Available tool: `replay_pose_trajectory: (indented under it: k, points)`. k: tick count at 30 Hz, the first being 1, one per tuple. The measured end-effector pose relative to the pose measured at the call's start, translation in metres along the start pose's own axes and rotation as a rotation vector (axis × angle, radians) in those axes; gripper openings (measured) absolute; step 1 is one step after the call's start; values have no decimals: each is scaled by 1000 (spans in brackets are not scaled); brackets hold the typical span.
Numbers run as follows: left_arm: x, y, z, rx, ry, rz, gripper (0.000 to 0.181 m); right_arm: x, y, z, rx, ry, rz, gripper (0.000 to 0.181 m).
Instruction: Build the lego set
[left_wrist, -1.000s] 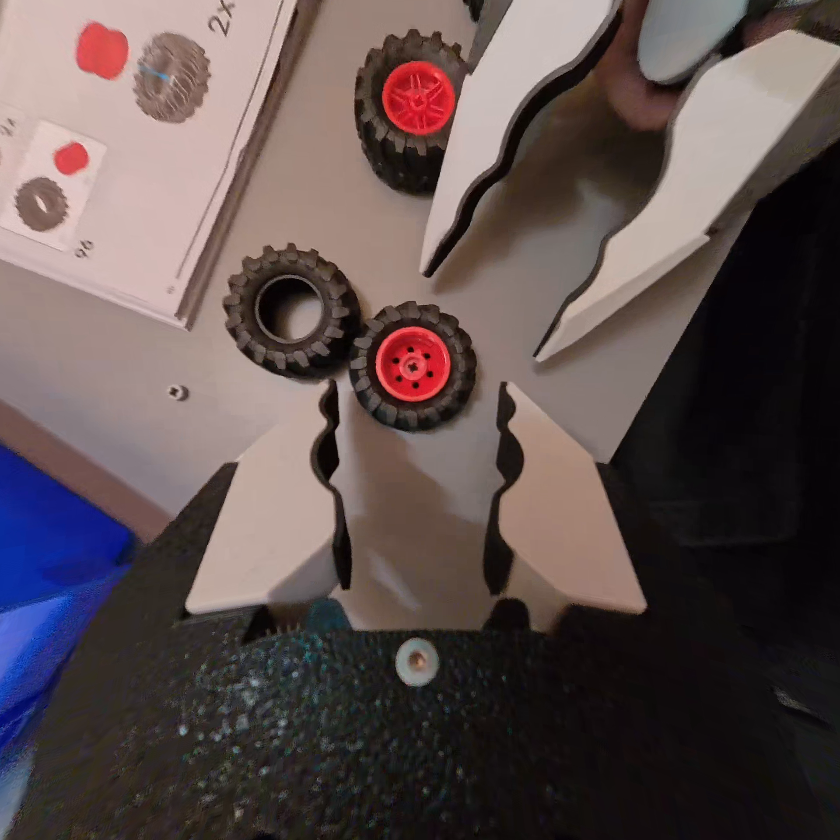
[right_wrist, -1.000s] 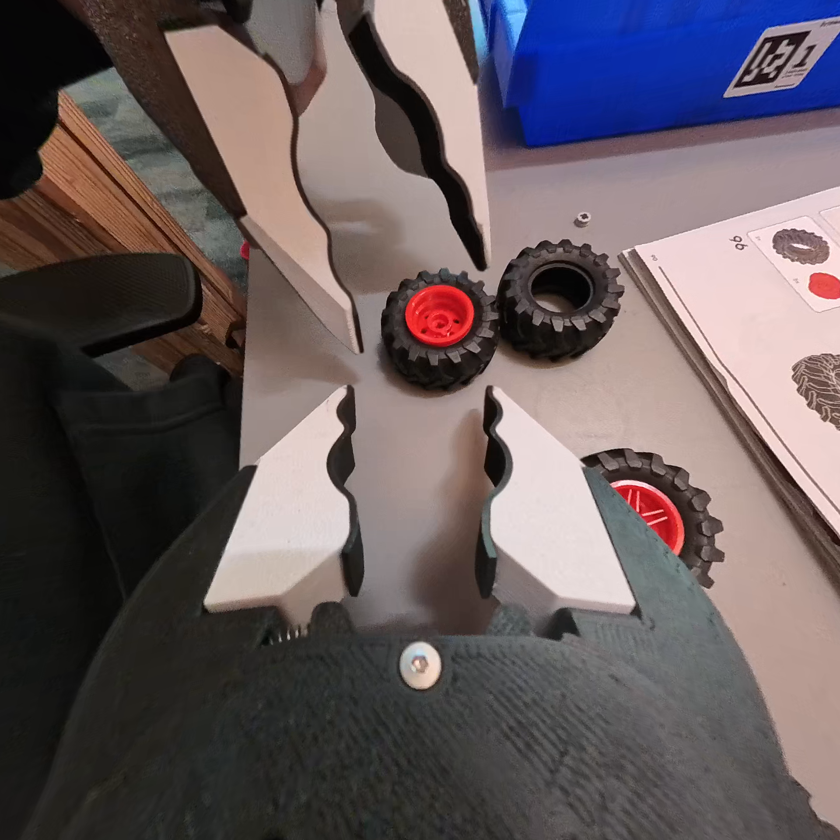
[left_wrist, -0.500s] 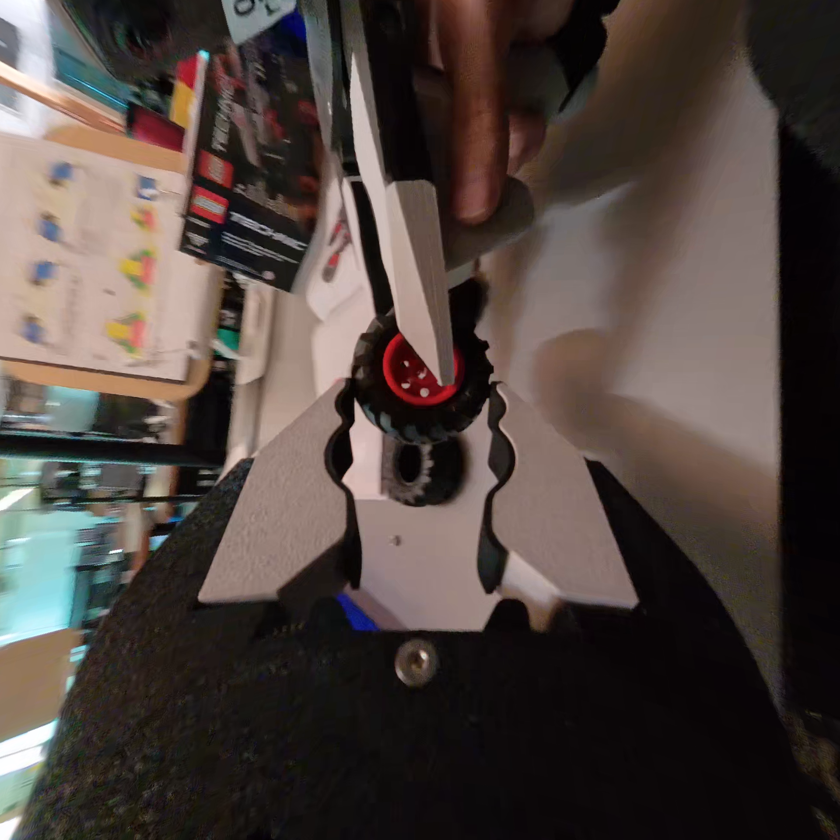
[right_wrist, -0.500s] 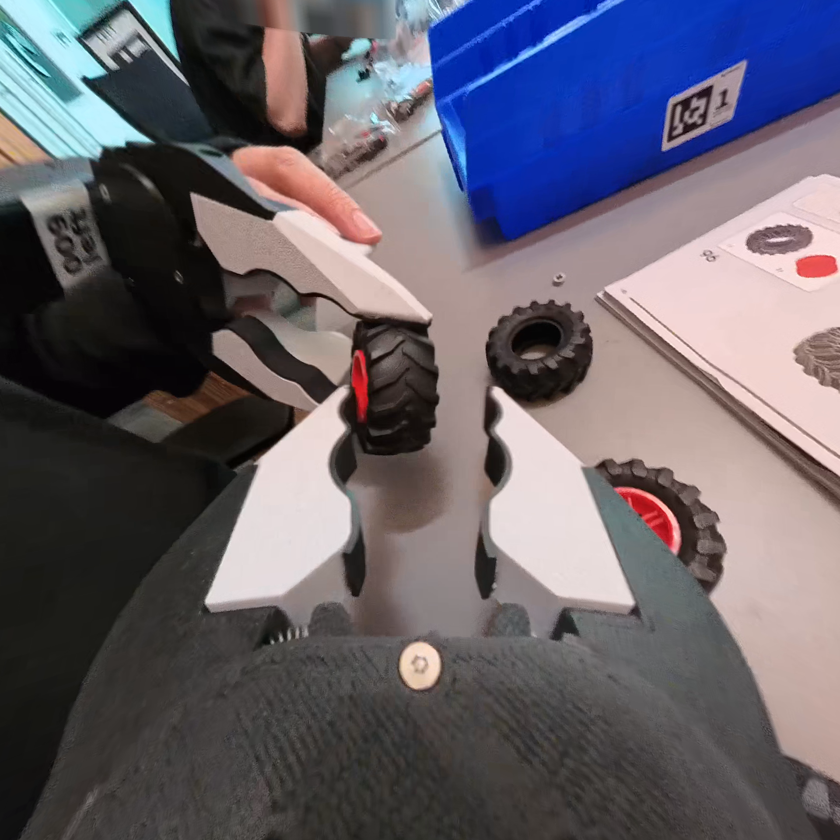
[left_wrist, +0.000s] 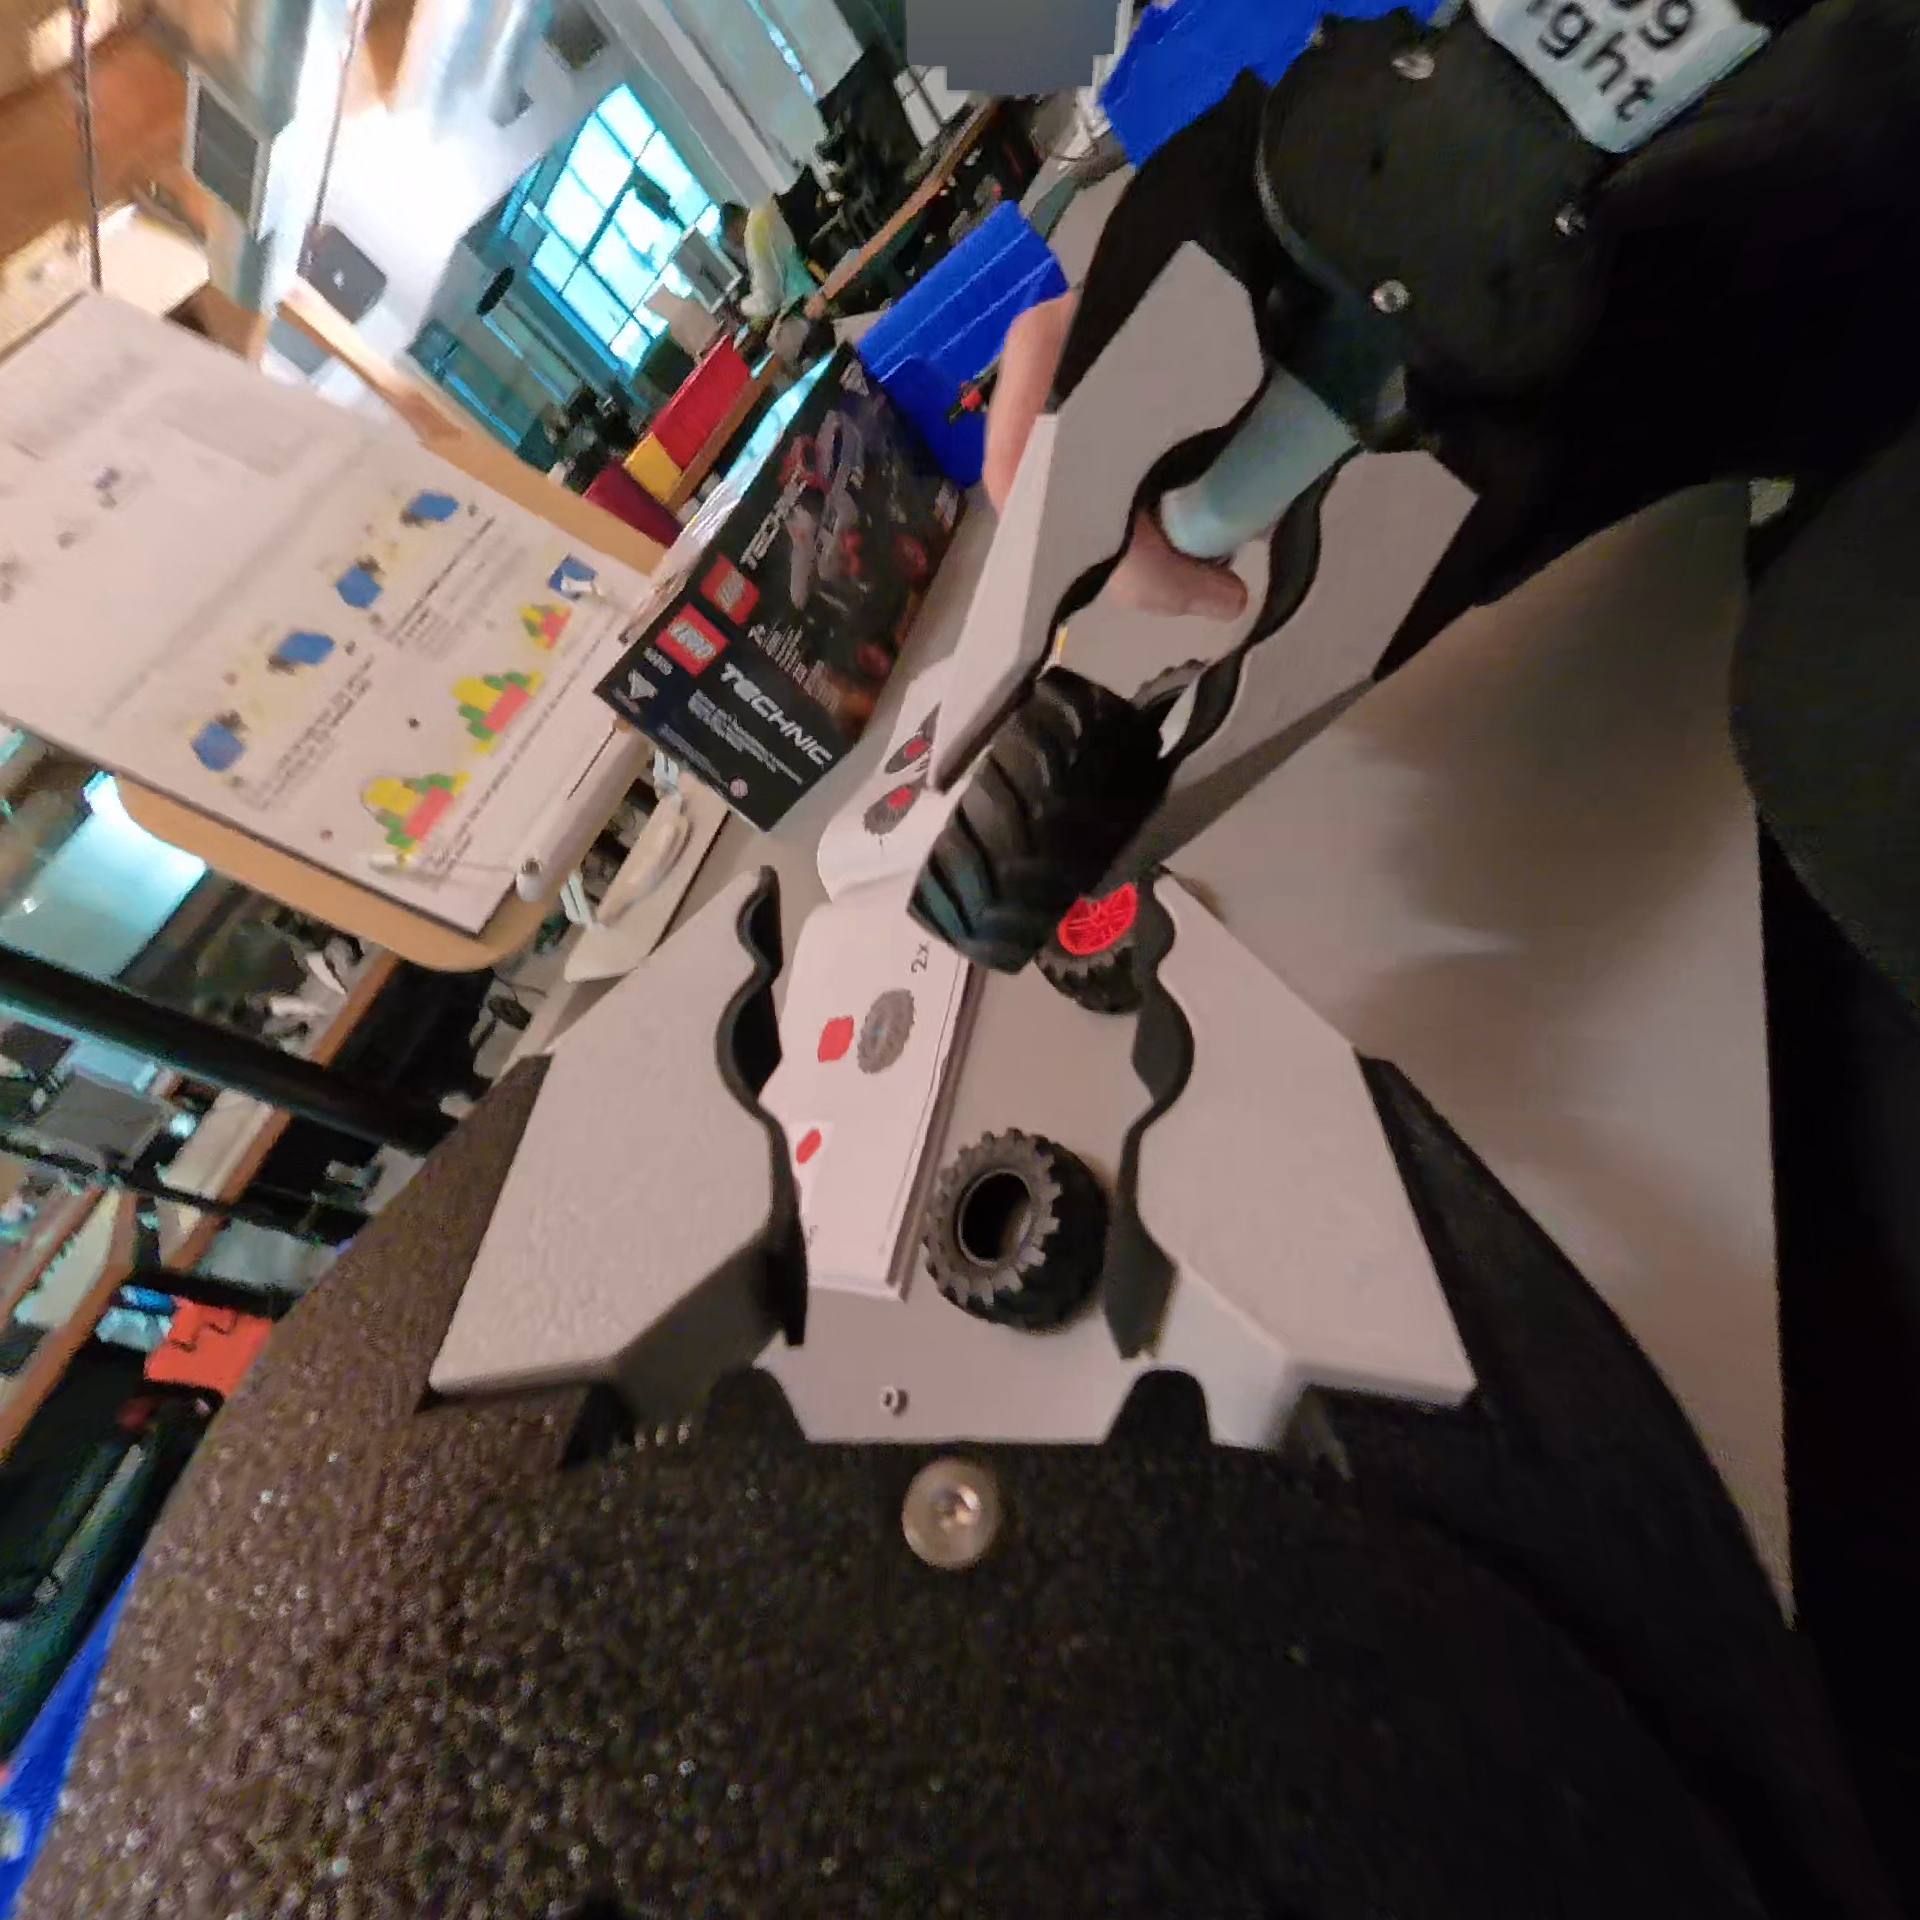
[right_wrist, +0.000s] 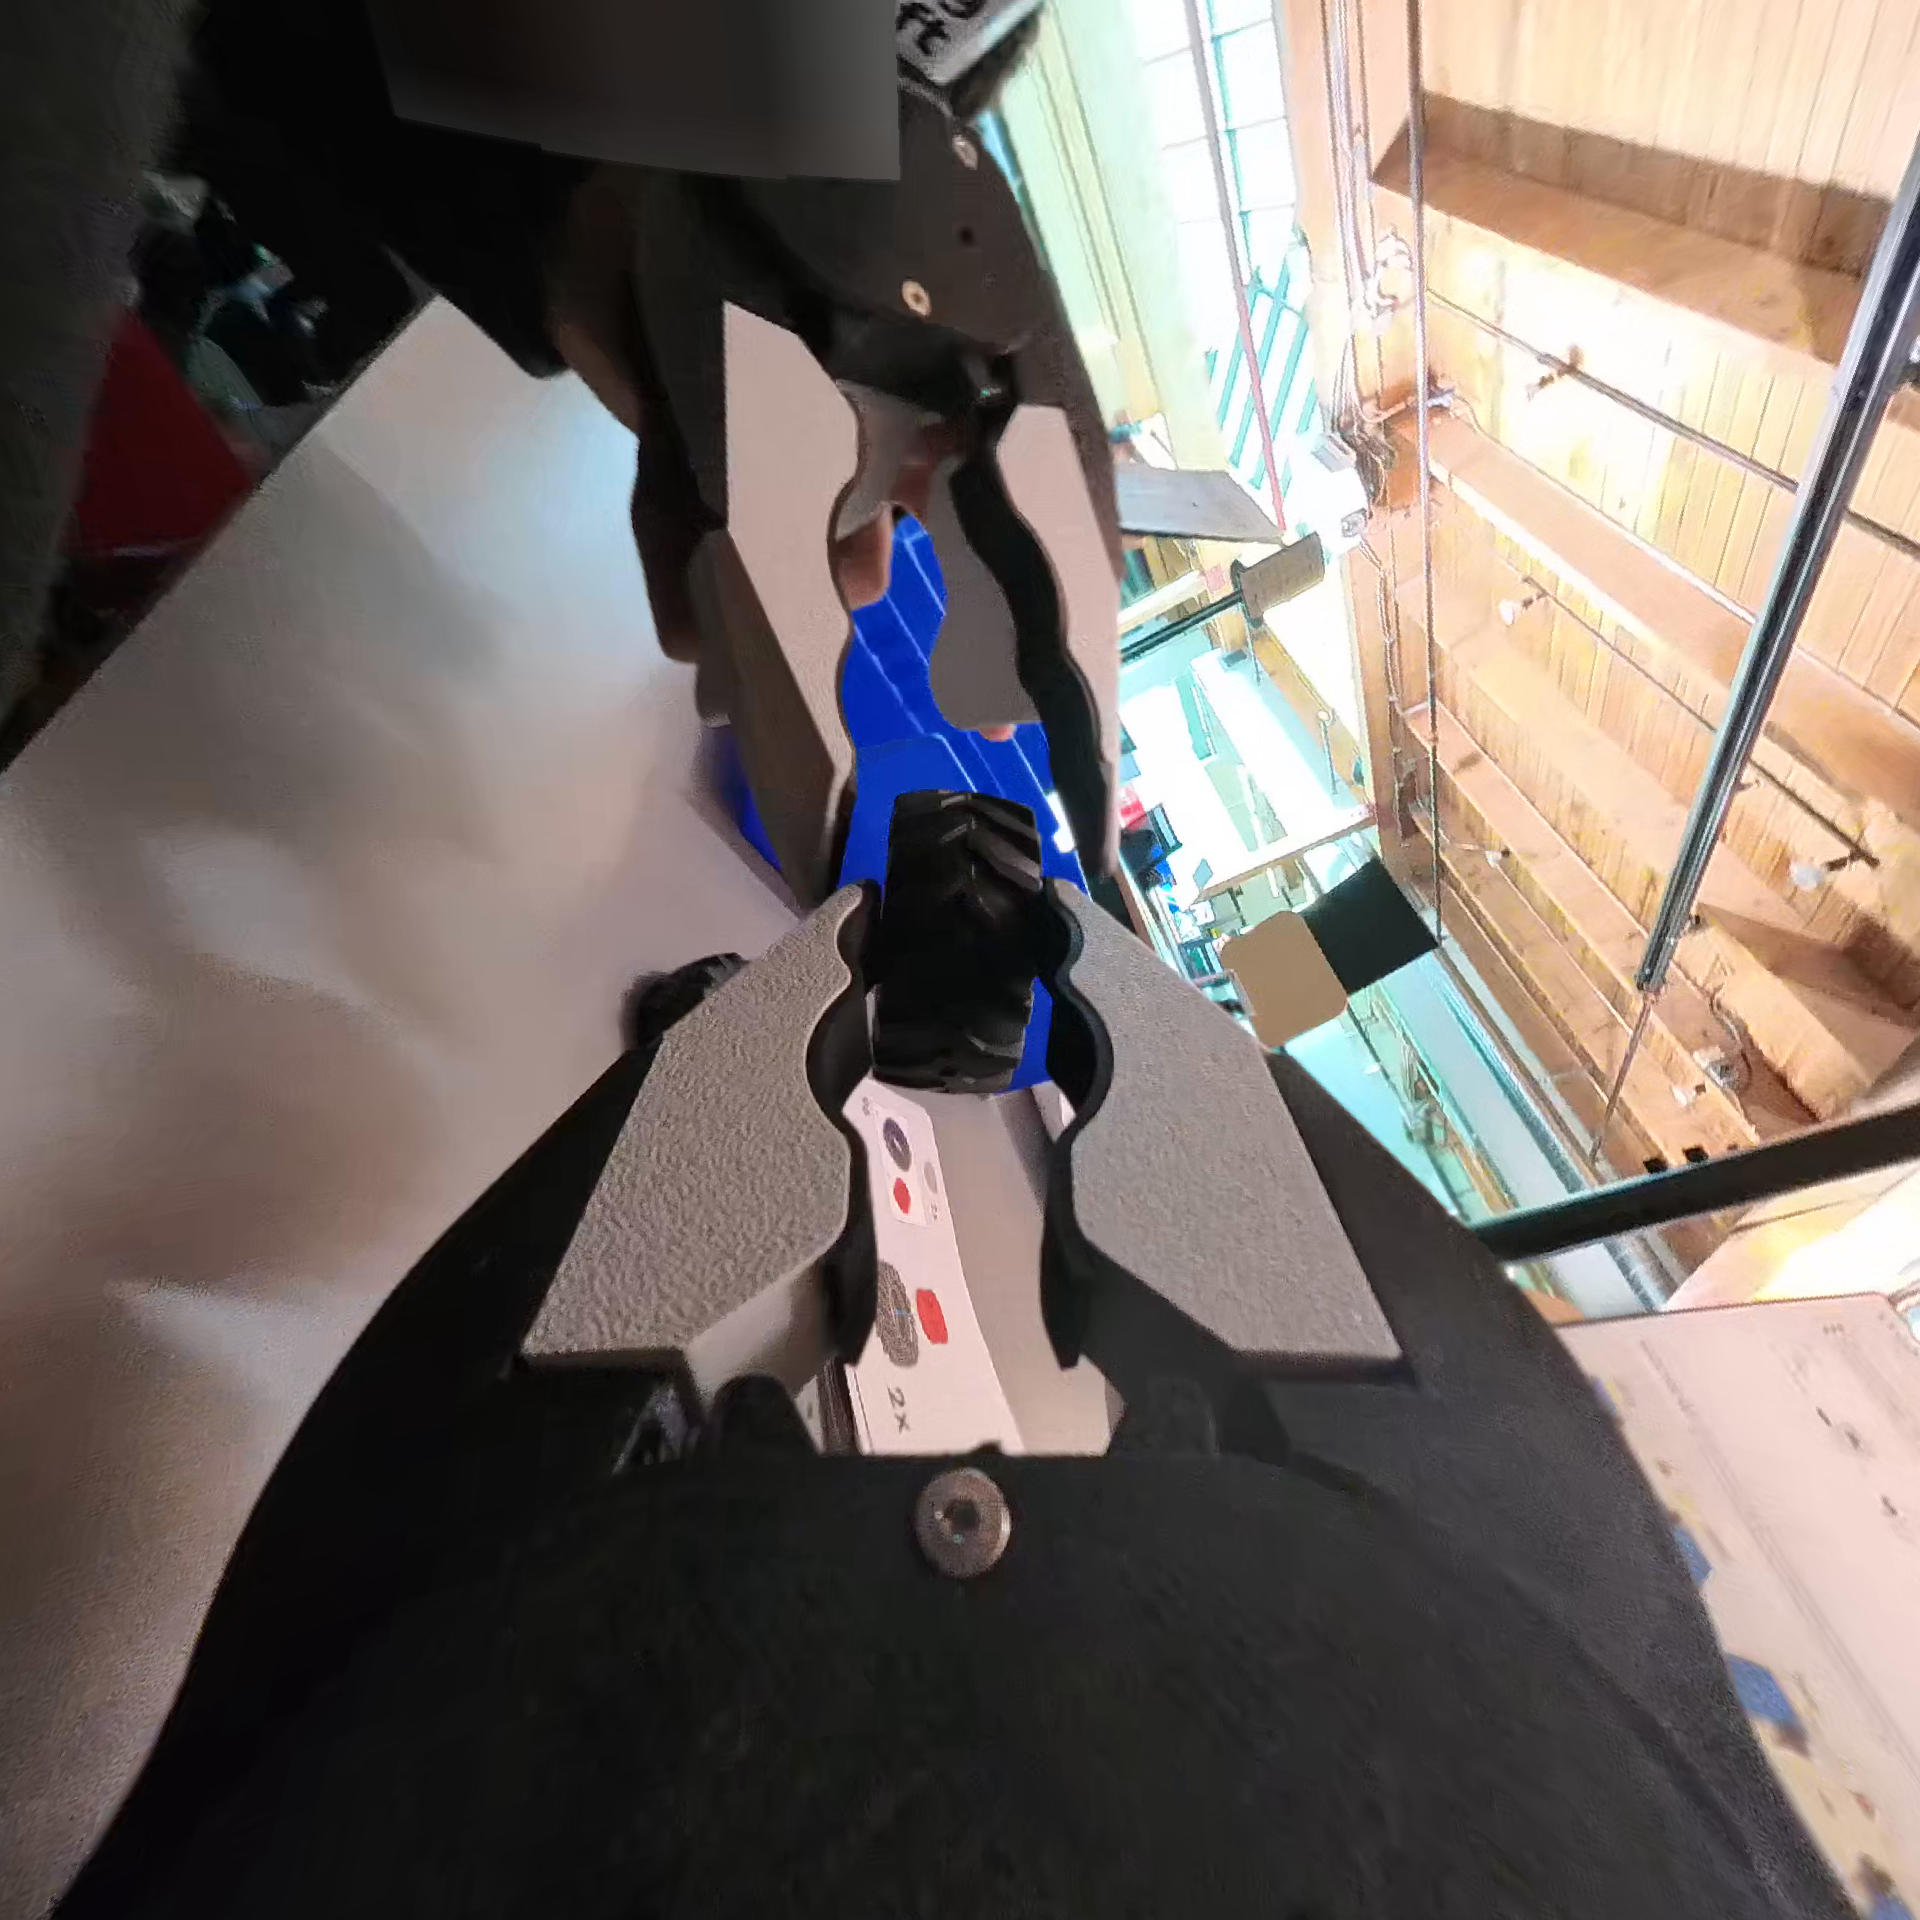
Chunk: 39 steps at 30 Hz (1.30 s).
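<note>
Right gripper (right_wrist: 961, 997): jaws closed most of the way onto a black wheel (right_wrist: 956, 951), pads pressing its two side faces, tread facing the camera. Wheel lifted clear of the grey table (left_wrist: 1507, 831). From the left wrist view the same wheel (left_wrist: 1039, 821) sits between the right gripper's tips, tilted.

Left gripper (left_wrist: 961, 1029): jaws wide apart, holding nothing. In the right wrist view it faces the wheel, tips just beside the tread; whether they touch it I cannot tell, the angle is steep and the edges blur.

On the table below: an empty black tyre (left_wrist: 1013, 1242) lying flat, no hub in it, just beside the edge of the open instruction booklet (left_wrist: 873, 1091). A second finished wheel with a red hub (left_wrist: 1096, 935) lies farther off, partly hidden behind the held one. Kit box (left_wrist: 790, 634) stands beyond the booklet.

Step in hand, as I read it: carrying an assembled wheel off the table, perhaps passing it across or checking it.

To do it well:
- Keep the squeeze on the flat side faces, not the knobbly tread, which can roll out.
- If passing it, bring the left jaws square around the tread and close them before the right lets go.
- Hold it over the table, low, so a slip costs little.
</note>
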<state>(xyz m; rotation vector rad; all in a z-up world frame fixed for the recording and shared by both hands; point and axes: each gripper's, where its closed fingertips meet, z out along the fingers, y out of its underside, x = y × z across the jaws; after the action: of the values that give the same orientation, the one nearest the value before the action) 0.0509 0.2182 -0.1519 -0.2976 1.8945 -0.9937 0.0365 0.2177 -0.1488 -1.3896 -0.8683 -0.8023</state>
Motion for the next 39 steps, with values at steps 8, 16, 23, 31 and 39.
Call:
replay_pose_trajectory:
  k: [8, 16, 23, 31, 39]
  points:
    - [4, 5, 5, -66, -35, 259, 27, 2, -7, -2, 67, -50, 44, 30]
    - [5, 61, -1, -270, -105, 564, 27, -28, 26, 3, -152, -331, 461, 36]
    - [36, 93, -4, -386, 21, 651, 35, -75, 34, 14, -304, -520, 604, 36]
    - [40, 123, -46, -589, 182, 299, 46, -82, 31, 16, -361, -561, 733, 39]
    - [56, 83, -38, -439, 384, -486, 17, -76, 43, 27, -420, -592, 750, 37]
